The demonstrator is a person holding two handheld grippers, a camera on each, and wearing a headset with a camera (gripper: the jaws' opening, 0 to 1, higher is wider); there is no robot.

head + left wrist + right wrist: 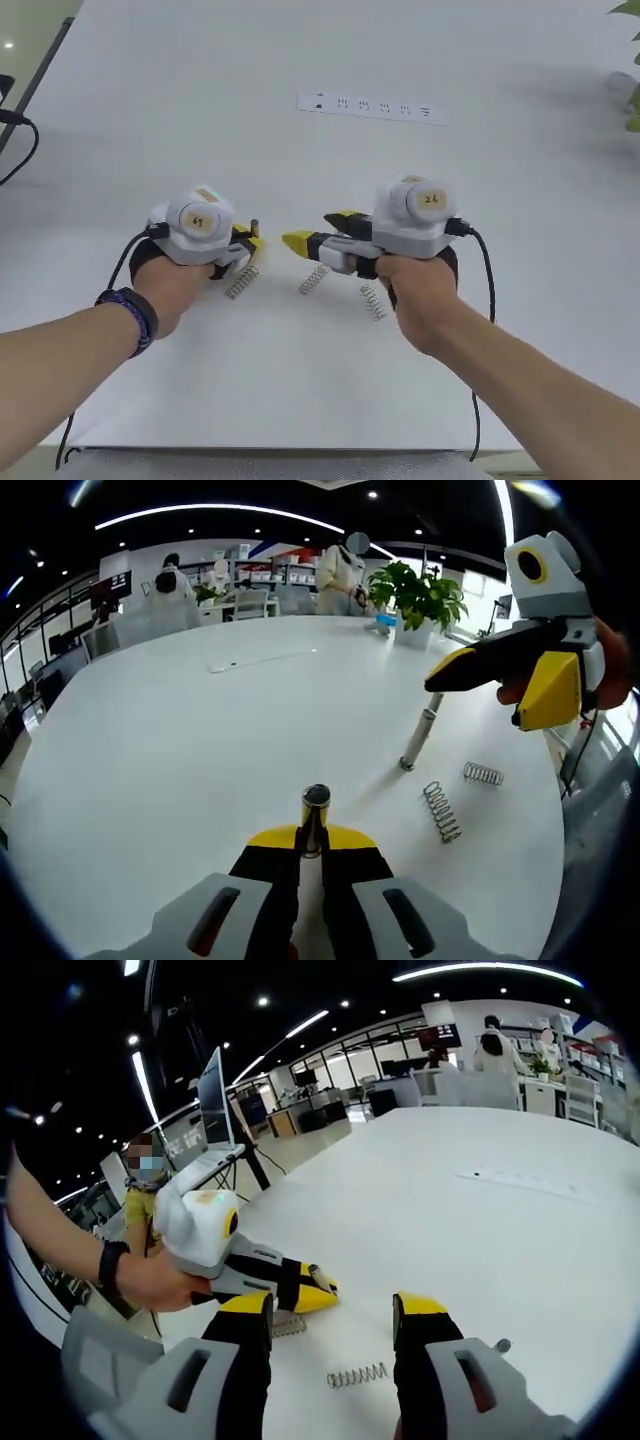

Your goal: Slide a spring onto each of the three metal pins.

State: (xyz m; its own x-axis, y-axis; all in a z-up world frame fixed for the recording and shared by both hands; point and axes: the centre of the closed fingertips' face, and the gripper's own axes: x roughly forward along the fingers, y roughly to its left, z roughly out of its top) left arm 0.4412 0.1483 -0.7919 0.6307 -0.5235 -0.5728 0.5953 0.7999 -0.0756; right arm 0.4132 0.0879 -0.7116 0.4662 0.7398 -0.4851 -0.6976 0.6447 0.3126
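My left gripper (314, 838) is shut on a short metal pin (316, 810) that sticks up between its yellow tips. In the head view the same gripper (249, 243) holds that pin (254, 228) left of centre. My right gripper (332, 1310) is open with nothing between its jaws, and faces the left one (318, 1296) across a small gap. A second pin (418, 738) rests on the table under the right gripper (478, 698). Three springs lie loose on the white table: one (241, 282) below the left gripper, two (314, 279) (373, 300) below the right gripper (320, 230).
A white power strip (370, 106) lies flat at the far middle of the table (300, 380). A potted plant (415, 595) stands at the table's far right edge. A black cable (20, 140) runs along the left side. People stand in the room beyond.
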